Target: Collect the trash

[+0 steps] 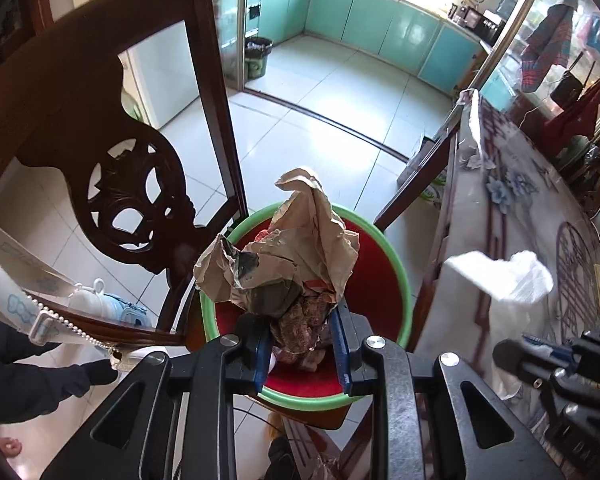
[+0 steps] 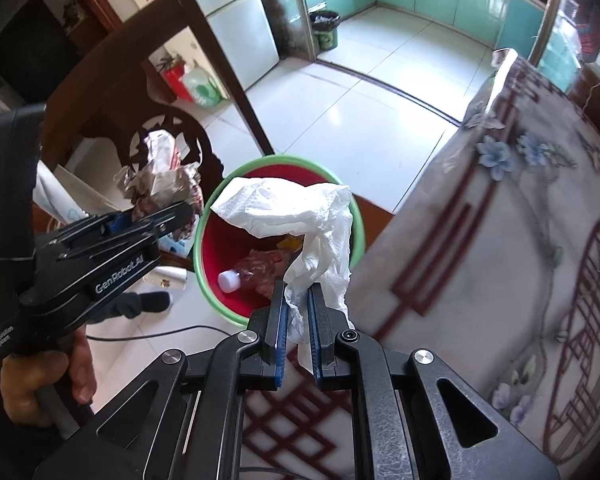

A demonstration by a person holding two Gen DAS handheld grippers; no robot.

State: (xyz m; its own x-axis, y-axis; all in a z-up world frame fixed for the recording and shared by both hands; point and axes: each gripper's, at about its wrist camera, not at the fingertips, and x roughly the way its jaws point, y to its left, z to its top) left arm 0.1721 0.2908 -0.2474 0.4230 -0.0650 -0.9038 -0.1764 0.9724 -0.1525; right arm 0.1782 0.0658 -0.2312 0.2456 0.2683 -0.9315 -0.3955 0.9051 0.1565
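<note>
My left gripper (image 1: 302, 320) is shut on a crumpled brown paper wrapper (image 1: 288, 248) and holds it above a red bin with a green rim (image 1: 404, 276). My right gripper (image 2: 298, 300) is shut on a white crumpled tissue (image 2: 300, 208), held over the same bin (image 2: 204, 248) beside the table edge. Inside the bin lie a crushed plastic bottle with a white cap (image 2: 230, 280) and other wrappers. The tissue (image 1: 500, 276) and right gripper (image 1: 556, 364) also show in the left wrist view; the left gripper (image 2: 172, 216) and its wrapper (image 2: 160, 176) show in the right wrist view.
A dark carved wooden chair (image 1: 112, 152) stands left of the bin. The table with a flowered cloth (image 2: 500, 240) is to the right. A black cable (image 2: 148, 334) lies on the tiled floor. A dark bin (image 2: 324, 30) stands at the kitchen doorway.
</note>
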